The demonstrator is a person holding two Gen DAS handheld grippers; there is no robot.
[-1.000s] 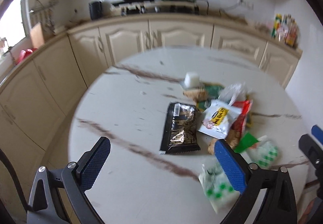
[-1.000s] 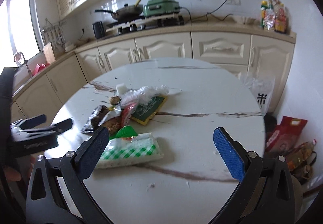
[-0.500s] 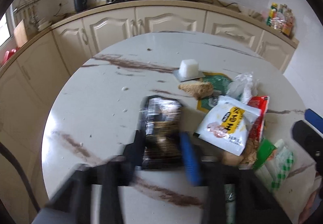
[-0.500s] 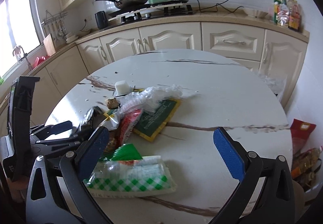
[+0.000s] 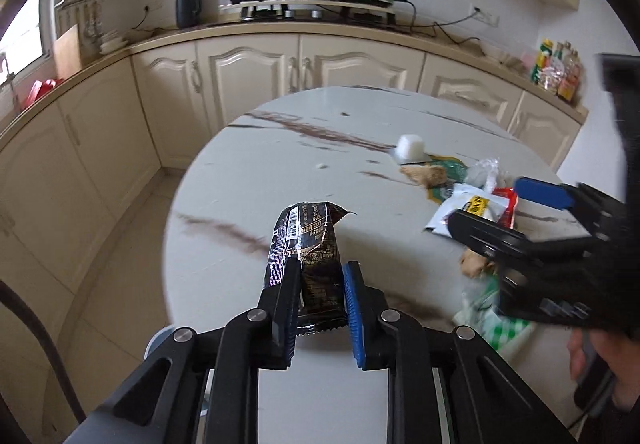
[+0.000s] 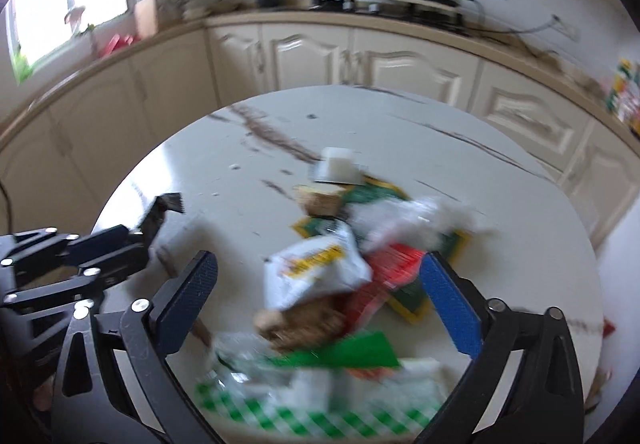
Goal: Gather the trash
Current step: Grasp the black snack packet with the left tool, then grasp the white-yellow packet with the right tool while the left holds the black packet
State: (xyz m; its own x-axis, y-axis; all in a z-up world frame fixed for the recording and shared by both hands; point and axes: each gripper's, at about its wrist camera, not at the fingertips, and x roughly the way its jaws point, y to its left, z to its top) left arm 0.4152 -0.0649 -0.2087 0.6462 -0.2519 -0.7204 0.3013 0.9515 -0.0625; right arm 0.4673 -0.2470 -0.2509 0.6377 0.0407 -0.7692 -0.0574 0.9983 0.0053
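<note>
On the round marble table [image 5: 248, 180], left of the litter pile [image 6: 360, 268], the left gripper [image 5: 320, 304] has just closed, pinching a black wrapper [image 5: 312, 244] upright. Right of it, the right gripper [image 6: 320, 296] hangs spread over the pile; next, probably, it descends and closes.

Black wrapper [image 5: 311, 244] pinched upright (creased); mixed wrappers [image 6: 320, 276] heaped on table.

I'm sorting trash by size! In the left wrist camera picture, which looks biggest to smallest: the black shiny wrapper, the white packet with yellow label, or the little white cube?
1. Black shiny wrapper, though it's nearest the camera.
2. White packet with yellow label, partly hidden.
3. Little white cube.
</note>
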